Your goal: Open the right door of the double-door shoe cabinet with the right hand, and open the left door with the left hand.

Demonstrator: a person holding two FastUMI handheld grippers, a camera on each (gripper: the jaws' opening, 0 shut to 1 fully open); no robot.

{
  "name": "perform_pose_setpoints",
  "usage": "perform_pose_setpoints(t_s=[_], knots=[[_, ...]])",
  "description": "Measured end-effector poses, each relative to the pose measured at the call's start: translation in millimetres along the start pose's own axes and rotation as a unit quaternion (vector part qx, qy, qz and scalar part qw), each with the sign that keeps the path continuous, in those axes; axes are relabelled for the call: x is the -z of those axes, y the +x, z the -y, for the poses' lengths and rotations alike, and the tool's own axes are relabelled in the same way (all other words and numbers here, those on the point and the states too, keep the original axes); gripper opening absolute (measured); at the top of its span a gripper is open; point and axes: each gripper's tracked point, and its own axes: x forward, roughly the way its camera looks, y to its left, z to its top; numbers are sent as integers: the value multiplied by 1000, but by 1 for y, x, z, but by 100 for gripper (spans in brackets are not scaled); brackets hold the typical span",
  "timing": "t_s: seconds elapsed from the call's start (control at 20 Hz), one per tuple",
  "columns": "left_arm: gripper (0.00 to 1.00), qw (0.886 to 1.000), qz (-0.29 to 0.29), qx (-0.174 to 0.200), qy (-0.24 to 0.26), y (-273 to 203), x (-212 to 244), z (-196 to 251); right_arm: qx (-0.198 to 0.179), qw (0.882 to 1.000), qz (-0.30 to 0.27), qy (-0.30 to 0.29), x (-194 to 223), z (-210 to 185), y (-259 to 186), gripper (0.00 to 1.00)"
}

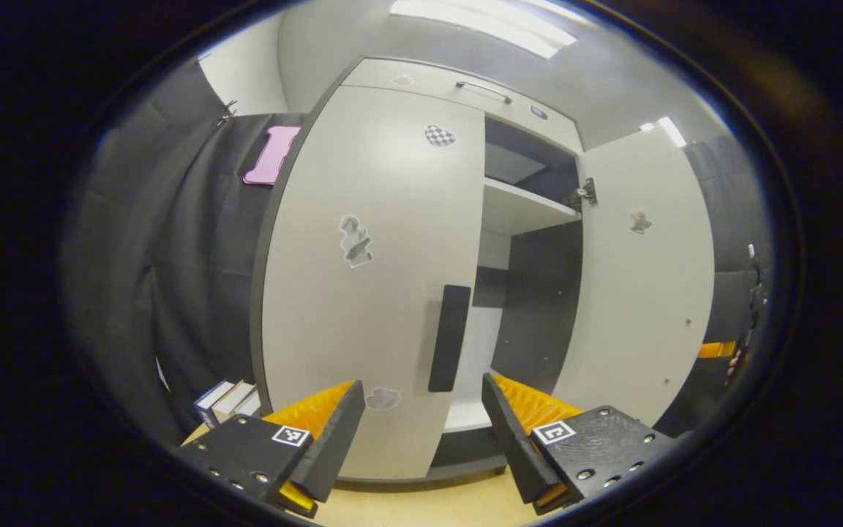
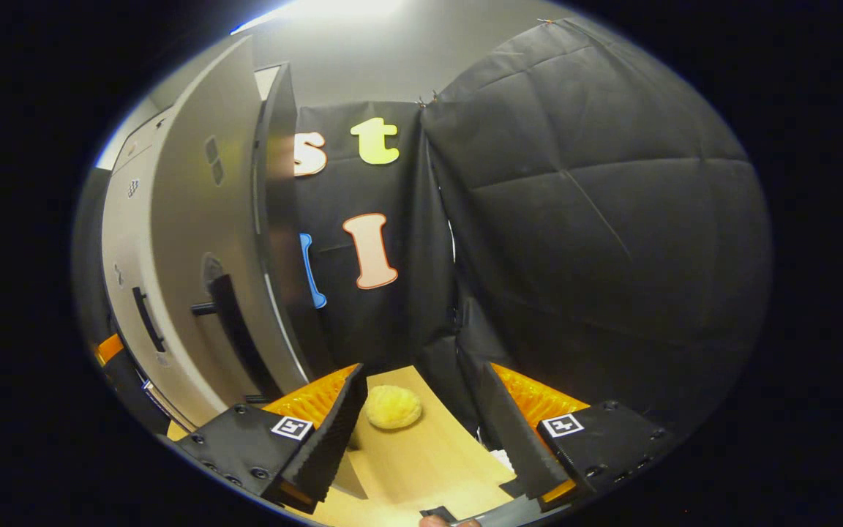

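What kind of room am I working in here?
Likely a staged test booth, not a home: black cloth walls hang around a pale shoe cabinet, its right door swung open, on a wooden floor.

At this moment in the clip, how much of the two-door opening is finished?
Done: the right door stands swung wide, baring the shelf inside. In hand: the left gripper is open and faces the left door, its fingers on either side of the dark handle but short of it. Left: grasp that handle and pull the left door open. The right gripper is open, holding nothing.
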Motion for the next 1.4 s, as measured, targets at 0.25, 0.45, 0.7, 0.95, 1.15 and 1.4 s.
perform_pose_setpoints(t_s=[0.25,0.45,0.7,0.95,1.15,1.4], knots=[[94,1000,-11,-18,20,41,6,16,-11,1000,0,-5,-1,9,49,98],[94,998,-35,-41,34,72,19,21,-7,999,-3,-46,2,18,87,98],[94,994,-43,-73,76,101,16,19,-20,998,-14,-54,12,18,128,98],[65,990,-43,-84,105,119,14,27,-35,998,-34,-50,25,17,156,98],[41,992,-31,-98,68,126,8,25,-38,998,-33,-48,24,20,168,98],[27,991,-27,-102,77,126,8,26,-33,998,-40,-31,26,28,177,98]])
